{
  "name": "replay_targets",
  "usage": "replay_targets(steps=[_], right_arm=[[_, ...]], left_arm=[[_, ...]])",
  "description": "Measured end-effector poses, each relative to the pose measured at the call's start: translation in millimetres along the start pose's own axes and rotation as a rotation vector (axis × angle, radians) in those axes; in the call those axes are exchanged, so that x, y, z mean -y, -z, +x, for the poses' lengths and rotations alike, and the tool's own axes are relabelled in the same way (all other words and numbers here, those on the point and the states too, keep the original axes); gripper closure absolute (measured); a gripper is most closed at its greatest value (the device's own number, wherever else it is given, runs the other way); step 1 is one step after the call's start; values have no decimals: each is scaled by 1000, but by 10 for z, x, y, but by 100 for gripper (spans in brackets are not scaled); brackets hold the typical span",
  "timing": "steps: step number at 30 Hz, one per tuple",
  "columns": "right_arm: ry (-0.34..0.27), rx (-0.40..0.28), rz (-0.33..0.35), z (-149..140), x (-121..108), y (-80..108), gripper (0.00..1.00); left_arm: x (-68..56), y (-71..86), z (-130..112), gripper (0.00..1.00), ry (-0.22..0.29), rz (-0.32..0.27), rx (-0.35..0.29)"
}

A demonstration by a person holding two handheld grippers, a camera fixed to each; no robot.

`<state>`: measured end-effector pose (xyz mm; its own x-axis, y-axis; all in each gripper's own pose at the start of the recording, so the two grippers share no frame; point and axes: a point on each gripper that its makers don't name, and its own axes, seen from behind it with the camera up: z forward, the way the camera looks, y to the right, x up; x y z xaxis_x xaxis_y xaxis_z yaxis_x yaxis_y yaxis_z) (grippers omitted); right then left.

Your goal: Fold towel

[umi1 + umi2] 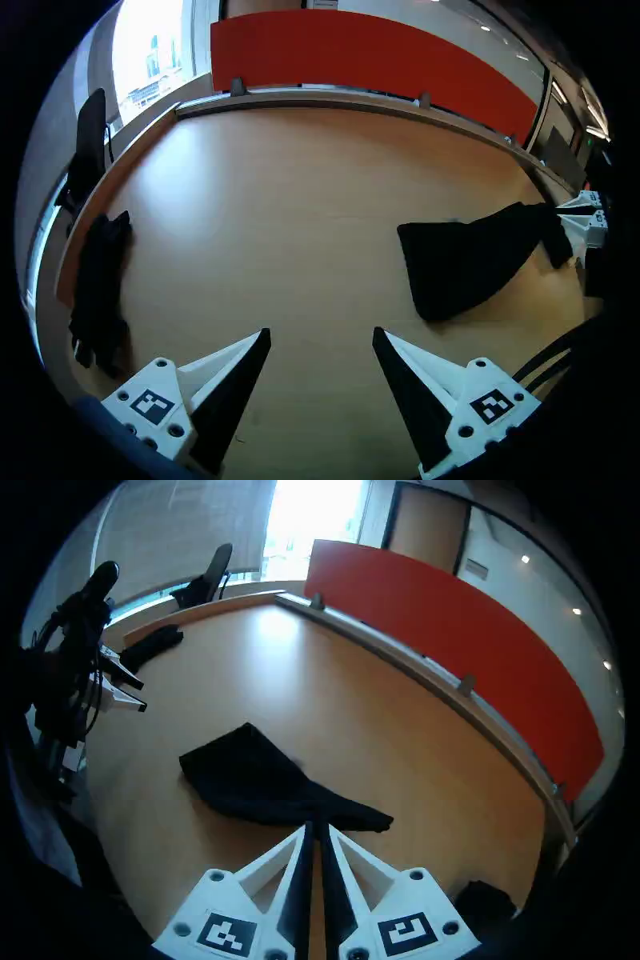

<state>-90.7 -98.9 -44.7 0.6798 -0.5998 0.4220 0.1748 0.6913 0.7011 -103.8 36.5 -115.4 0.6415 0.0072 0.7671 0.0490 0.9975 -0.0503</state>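
Two jaw states: right gripper clamped on towel corner; left gripper spread over open counter. Red divider bounds its far edge.

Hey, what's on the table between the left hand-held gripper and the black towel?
Nothing. In the left gripper view, just bare wooden tabletop lies between the open left hand-held gripper and the black towel.

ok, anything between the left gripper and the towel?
Nothing visible. Only bare table lies between the open left gripper and the black towel. The right gripper is shut on the towel's far end, and a second dark cloth sits at the table's opposite edge, out of the path.
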Motion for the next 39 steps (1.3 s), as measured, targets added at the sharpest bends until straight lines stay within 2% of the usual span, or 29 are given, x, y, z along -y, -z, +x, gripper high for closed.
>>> replay_targets(steps=[5, 14, 29, 39], right_arm=[[12, -10, 2, 62, -10, 23, 94], [31, -14, 41, 132, 182, -98, 94], [110, -6, 196, 355, 821, -570, 94], [159, 29, 295, 317, 1217, -805, 94]], left_arm=[[0, 13, 15, 6, 2, 2, -9], [8, 28, 29, 6, 5, 2, -13], [68, 105, 74, 6, 40, 6, -34], [231, 193, 14, 6, 78, 32, -39]])
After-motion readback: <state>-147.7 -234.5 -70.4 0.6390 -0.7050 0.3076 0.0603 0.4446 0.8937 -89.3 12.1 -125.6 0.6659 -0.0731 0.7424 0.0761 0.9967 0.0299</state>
